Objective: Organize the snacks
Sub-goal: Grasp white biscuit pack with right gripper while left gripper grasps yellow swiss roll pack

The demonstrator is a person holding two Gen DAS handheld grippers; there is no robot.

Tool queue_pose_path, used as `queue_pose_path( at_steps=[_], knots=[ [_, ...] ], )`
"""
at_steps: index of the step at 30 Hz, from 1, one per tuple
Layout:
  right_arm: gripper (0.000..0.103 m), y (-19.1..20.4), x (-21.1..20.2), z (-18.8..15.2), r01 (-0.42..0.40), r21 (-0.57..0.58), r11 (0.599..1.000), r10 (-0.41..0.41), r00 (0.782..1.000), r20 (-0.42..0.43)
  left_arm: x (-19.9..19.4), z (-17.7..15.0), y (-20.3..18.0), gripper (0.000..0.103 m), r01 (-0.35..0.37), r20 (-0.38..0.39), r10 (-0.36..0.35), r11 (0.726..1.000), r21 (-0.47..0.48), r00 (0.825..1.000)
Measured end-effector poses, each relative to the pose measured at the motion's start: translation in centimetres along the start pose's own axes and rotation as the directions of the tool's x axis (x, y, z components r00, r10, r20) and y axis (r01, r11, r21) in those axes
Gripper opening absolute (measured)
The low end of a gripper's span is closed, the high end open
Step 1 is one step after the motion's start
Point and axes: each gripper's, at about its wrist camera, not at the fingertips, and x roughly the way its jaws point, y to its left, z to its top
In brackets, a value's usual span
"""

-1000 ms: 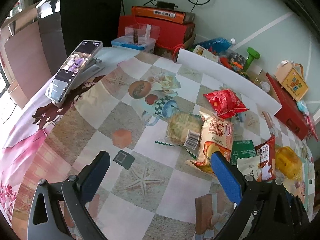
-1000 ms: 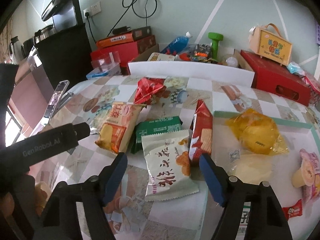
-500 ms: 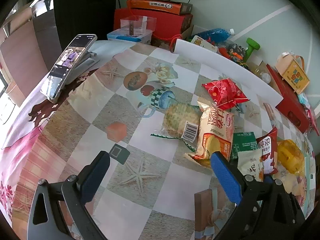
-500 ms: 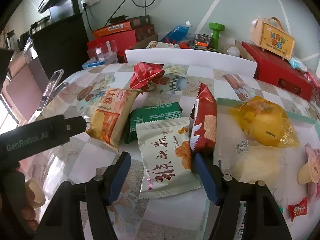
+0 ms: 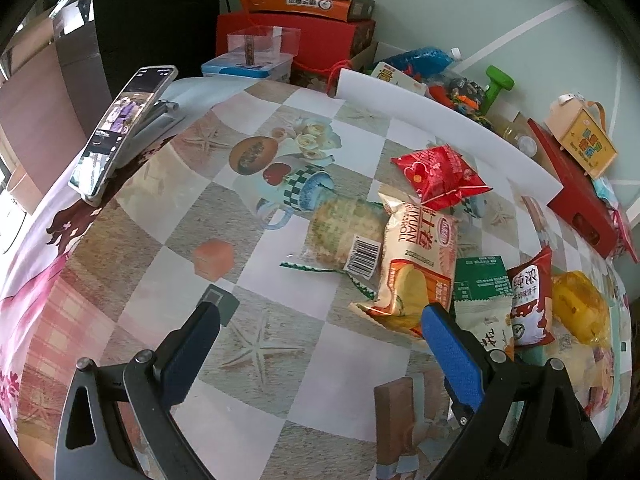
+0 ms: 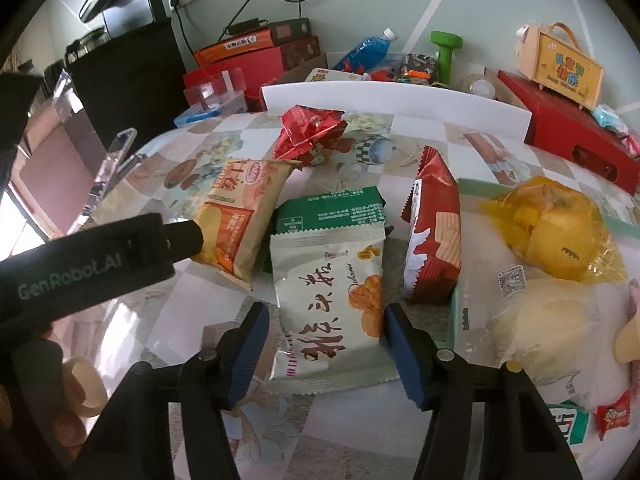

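Tray (image 6: 456, 304) holding yellow bag (image 6: 548, 232), pale packet (image 6: 544, 328), red packet (image 6: 434, 228) leaning on rim

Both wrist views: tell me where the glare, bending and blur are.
Left wrist view: straight white board bows into an arc, corners go black, the table's glossy cover looks washed out. Right wrist view: window glare whitens the table's left edge; the other tool's black body sits close and soft.
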Motion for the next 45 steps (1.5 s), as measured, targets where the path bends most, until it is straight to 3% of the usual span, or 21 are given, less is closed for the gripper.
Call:
queue_pose_path(
  at_steps=[20,26,29,34,45],
  knots=[
    [0.055,0.0,0.2,0.1,0.019,-0.004,1.0,-0.019,1.0,-0.005,2.1,0.6,-5.6,0.098,-0.044,0.024,0.04,0.976,0.214,0.999],
    [0.055,0.1,0.2,0.0,0.019,-0.006,1.0,-0.019,1.0,-0.005,2.1,0.6,-6.1,0.072,0.011,0.021,-0.016,0.976,0.219,1.0],
    [0.055,0.1,0.2,0.0,0.019,-0.005,1.0,-0.019,1.0,-0.005,1.9,0.5,-6.2,0.054,0.055,0.014,-0.06,0.976,0.212,0.998],
    [0.055,0.2,0.2,0.1,0.019,-0.003,1.0,-0.019,1.0,-0.006,1.8,0.5,-5.5,0.039,0.076,0.01,-0.079,0.982,0.174,0.997],
    [0.055,0.0,0.1,0.1,0.013,0.002,1.0,-0.013,1.0,-0.006,1.1,-0.1,-3.6,0.036,0.083,-0.006,-0.082,0.991,0.101,0.997]
  ],
)
